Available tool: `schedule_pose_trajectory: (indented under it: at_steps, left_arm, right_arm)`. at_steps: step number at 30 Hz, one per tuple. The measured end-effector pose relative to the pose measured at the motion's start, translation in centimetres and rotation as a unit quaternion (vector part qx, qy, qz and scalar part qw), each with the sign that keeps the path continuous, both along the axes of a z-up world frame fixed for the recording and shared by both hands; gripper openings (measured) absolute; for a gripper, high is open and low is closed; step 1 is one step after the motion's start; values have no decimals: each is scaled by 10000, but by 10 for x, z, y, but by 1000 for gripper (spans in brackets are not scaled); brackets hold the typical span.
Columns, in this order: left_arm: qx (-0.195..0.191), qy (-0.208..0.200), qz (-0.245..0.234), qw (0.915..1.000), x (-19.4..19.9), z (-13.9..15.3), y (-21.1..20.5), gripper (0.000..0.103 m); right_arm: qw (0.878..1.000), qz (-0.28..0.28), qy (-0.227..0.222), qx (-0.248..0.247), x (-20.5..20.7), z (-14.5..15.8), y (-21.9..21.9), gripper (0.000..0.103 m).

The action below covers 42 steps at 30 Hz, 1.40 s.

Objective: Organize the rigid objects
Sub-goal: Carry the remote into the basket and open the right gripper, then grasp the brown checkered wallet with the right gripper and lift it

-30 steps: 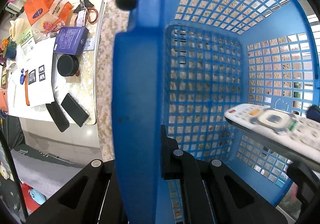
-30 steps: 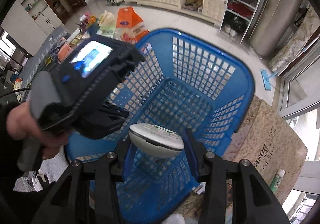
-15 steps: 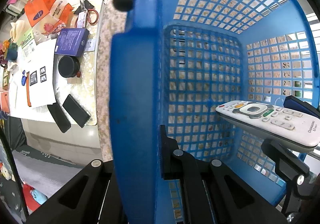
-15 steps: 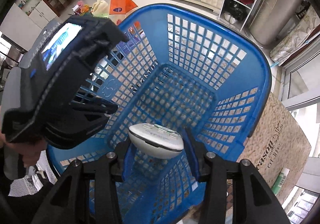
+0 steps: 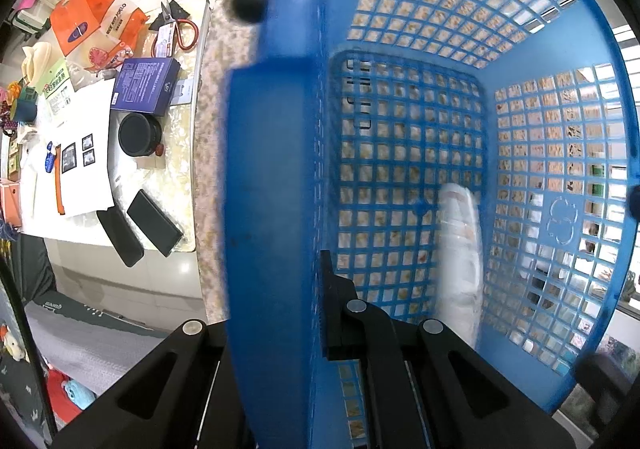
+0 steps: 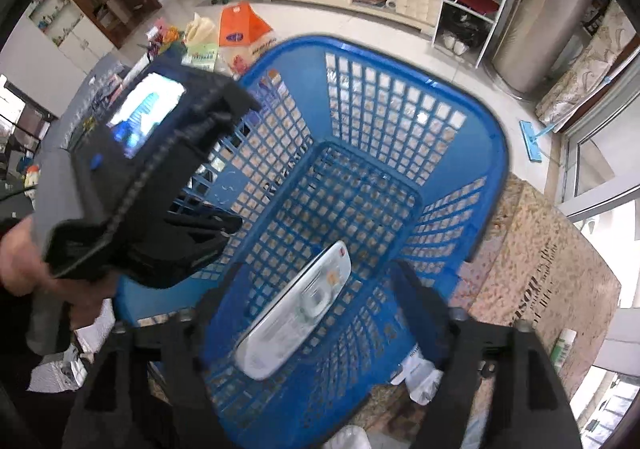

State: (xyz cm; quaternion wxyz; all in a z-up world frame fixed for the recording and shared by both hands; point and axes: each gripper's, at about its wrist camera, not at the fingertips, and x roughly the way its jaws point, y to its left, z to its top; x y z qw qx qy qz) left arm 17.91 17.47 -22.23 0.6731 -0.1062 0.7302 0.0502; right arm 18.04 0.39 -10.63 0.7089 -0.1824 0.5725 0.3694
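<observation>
The right gripper's [image 6: 320, 301] jaws are opening wide, nothing pinched; the white remote [image 6: 298, 313] lies blurred between them, inside the blue basket [image 6: 460, 137]. The left gripper [image 5: 320, 289] is clamped tight on the basket's near wall. Nothing else shows in the basket.

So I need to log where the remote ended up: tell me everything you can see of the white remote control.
The white remote control is a long, slim, glossy plastic handset with rounded ends and coloured buttons, blurred by motion. It lies lengthwise and tilted inside the blue basket, over the mesh floor near a side wall; whether it rests there yet is unclear. The right gripper is opening, its fingers clear of the remote.
</observation>
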Motion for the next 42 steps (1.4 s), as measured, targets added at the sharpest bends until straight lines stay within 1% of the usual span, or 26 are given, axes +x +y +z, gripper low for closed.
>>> schedule_pose_trajectory:
  at_steps: [2, 4, 6, 9, 14, 19, 25, 29, 31, 36, 42]
  left_arm:
    - [18, -2, -3, 10000, 0, 0, 2, 5]
    - [22, -4, -7, 10000, 0, 0, 1, 5]
    - [23, -9, -6, 10000, 0, 1, 1, 5]
    - [38, -20, -14, 10000, 1, 1, 0, 5]
    - [77, -44, -46, 10000, 0, 2, -4, 5]
    - [77, -42, -52, 9999, 0, 2, -5, 5]
    - [80, -27, -47, 10000, 0, 2, -6, 5]
    - [56, -34, -15, 10000, 0, 1, -4, 5]
    - [65, -37, -40, 10000, 0, 1, -4, 5]
    - [70, -42, -52, 10000, -1, 1, -4, 5]
    - [62, -44, -36, 10000, 0, 2, -5, 5]
  right_arm:
    - [9999, -110, -61, 115, -2, 15, -10, 84]
    - [9995, -201, -140, 217, -3, 29, -22, 91]
    - [9989, -319, -248, 242, -2, 42, -37, 94]
    - [9977, -536, -366, 174, 0, 53, -60, 94]
    - [9941, -980, -469, 56, 6, 59, -104, 95]
    - [9884, -1449, -442, -92, 9, 55, -147, 98]
    - [9821, -1835, -284, -315, 8, 37, -186, 98]
    - [9780, -2045, -22, -403, 11, 15, -206, 98]
    - [9773, -2067, 57, -465, 11, 4, -210, 98]
    - [9758, -2075, 468, -513, 7, -36, -206, 98]
    - [9775, -1803, 784, -759, -8, -78, -182, 98]
